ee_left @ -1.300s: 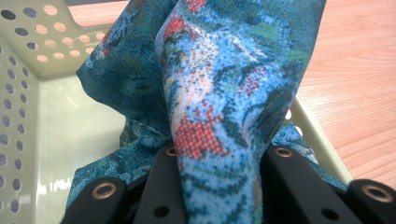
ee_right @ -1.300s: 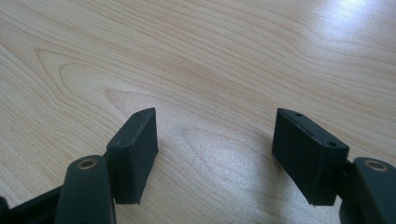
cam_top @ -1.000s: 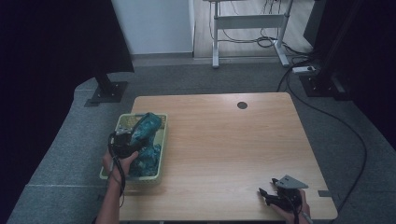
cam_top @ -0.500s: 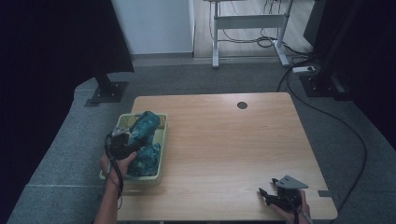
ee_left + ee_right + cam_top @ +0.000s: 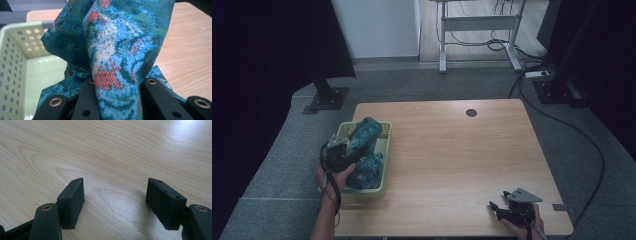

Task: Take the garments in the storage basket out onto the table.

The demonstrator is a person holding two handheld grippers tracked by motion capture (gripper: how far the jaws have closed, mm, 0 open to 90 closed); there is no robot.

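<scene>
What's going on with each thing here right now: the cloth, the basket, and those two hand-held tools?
Patterned cloth: bunched, pinched and lifted partly out of the basket.
Green basket: upright on the table, cloth still inside.
Left tool: shut on the cloth.
Right tool: open, holding nothing, over bare table.

Wooden table point(image 5: 452, 150), round hole point(image 5: 471, 113) near far edge; grey floor point(image 5: 277, 165).

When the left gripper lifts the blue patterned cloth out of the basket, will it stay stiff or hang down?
Probably floppy: the cloth folds and bunches between the left gripper jaws. Likely light, with part trailing in the basket.
</scene>
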